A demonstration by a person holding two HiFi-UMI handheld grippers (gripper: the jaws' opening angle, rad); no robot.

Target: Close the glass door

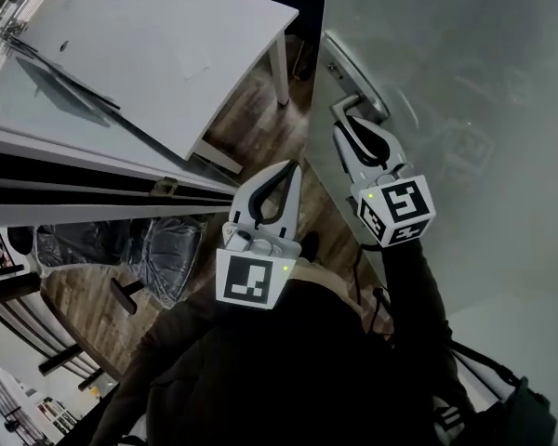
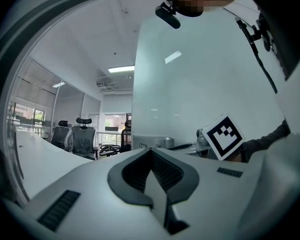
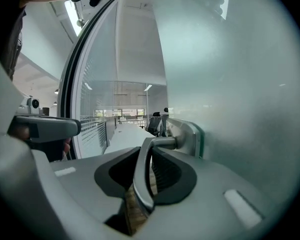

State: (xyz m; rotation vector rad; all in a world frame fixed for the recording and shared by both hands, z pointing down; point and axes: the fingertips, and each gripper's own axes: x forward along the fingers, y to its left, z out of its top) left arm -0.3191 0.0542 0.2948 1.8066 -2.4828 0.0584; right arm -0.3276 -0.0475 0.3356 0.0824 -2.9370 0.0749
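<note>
Right gripper [image 1: 352, 128] is clamped on the door handle [image 1: 353, 72]. The right gripper view shows the metal lever [image 3: 142, 184] running lengthwise between the two dark pads, with its bend leading to the mounting plate [image 3: 192, 136] on the glass door [image 3: 230, 84]. The jaws are narrowed onto the lever and nothing else is in them. Left gripper [image 1: 286, 171] has its jaws together and is empty. It is held in front of the person's chest, just off the door's free edge and touching nothing. In the head view the door fills the right side as a frosted panel [image 1: 465, 63]. The handle's long axis lies along the pane, roughly in line with the right gripper's jaws, so the right hand is the working one. The door's free edge lies to the left of the handle, with wooden floor [image 1: 251, 128] and a white table [image 1: 167, 54] beyond it. The coming move probably depends on carrying the gripped lever across the plane of the glass, not along it. Only the right gripper view shows the dark frame [image 3: 75, 74] to the left of the door's edge, the likely closing target. The left gripper view shows the right gripper's marker cube [image 2: 222, 136] against the pane and office chairs [image 2: 75, 139] far back. How far the door stands open cannot be judged.
</note>
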